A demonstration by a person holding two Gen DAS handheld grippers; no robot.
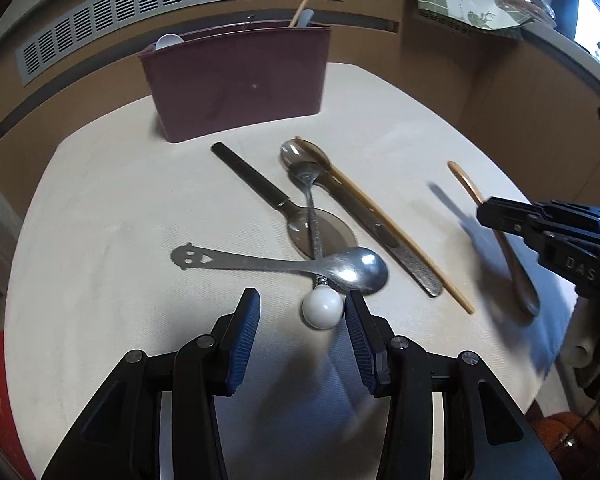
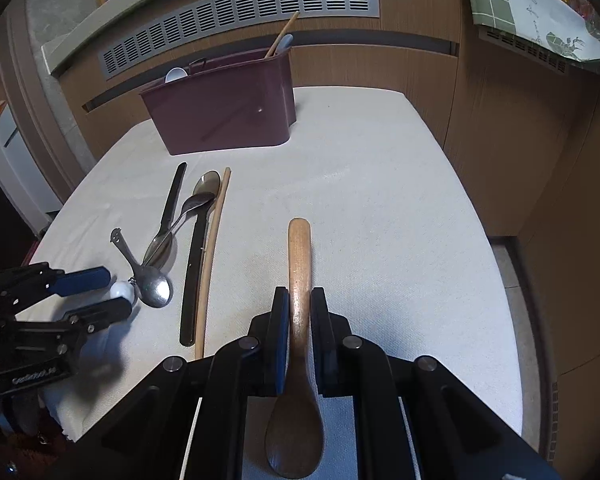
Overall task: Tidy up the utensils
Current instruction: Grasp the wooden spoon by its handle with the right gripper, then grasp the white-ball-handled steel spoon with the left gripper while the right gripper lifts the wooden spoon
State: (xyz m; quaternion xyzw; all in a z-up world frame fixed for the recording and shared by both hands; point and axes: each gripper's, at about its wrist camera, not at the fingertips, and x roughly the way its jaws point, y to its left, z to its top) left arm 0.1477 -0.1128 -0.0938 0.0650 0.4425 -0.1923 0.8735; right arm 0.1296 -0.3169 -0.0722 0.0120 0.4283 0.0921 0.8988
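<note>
I am pinching the wooden spoon by its handle in the right gripper on the bench, keeping it level for the holder, while the left gripper is hanging with jaws spread around the white knob.

A white-clothed table carries a maroon caddy, a wooden spoon and scattered metal cutlery.

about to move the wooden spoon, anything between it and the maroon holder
Nothing visible. The right gripper is closed on the wooden spoon, and bare cloth runs from its handle tip up to the maroon holder. The other utensils lie off to the left.
</note>
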